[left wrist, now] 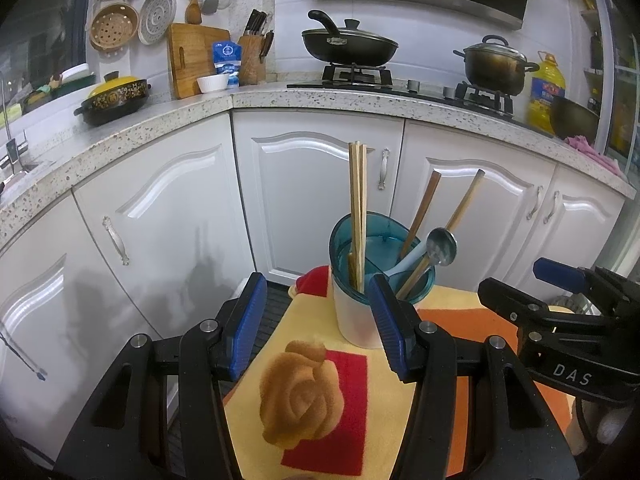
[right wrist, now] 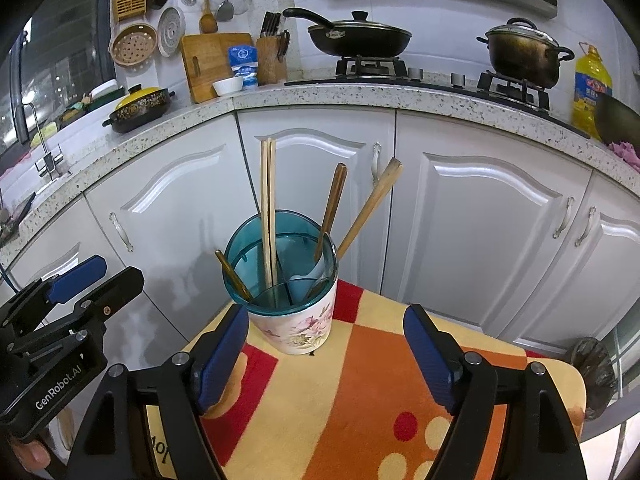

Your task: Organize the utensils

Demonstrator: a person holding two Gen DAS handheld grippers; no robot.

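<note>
A utensil holder [left wrist: 356,316] [right wrist: 296,326], white floral cup with a teal insert, stands on a small table with a yellow, red and orange cloth [left wrist: 312,320] [right wrist: 360,380]. It holds light wooden chopsticks [left wrist: 357,200] [right wrist: 268,200], two wooden-handled utensils [left wrist: 460,208] [right wrist: 372,204], a metal spoon [left wrist: 441,246] and a pale blue spoon [right wrist: 304,282]. My left gripper [left wrist: 318,320] is open and empty just in front of the holder. My right gripper [right wrist: 326,354] is open and empty just before the holder; it also shows in the left wrist view [left wrist: 520,284].
White cabinet doors [left wrist: 312,184] stand close behind the table under a speckled counter [left wrist: 320,98]. On the counter are a black pan [left wrist: 348,46], a pot [left wrist: 496,66], an oil bottle [left wrist: 546,88], a knife block [left wrist: 254,54] and a yellow-lidded casserole [left wrist: 114,98].
</note>
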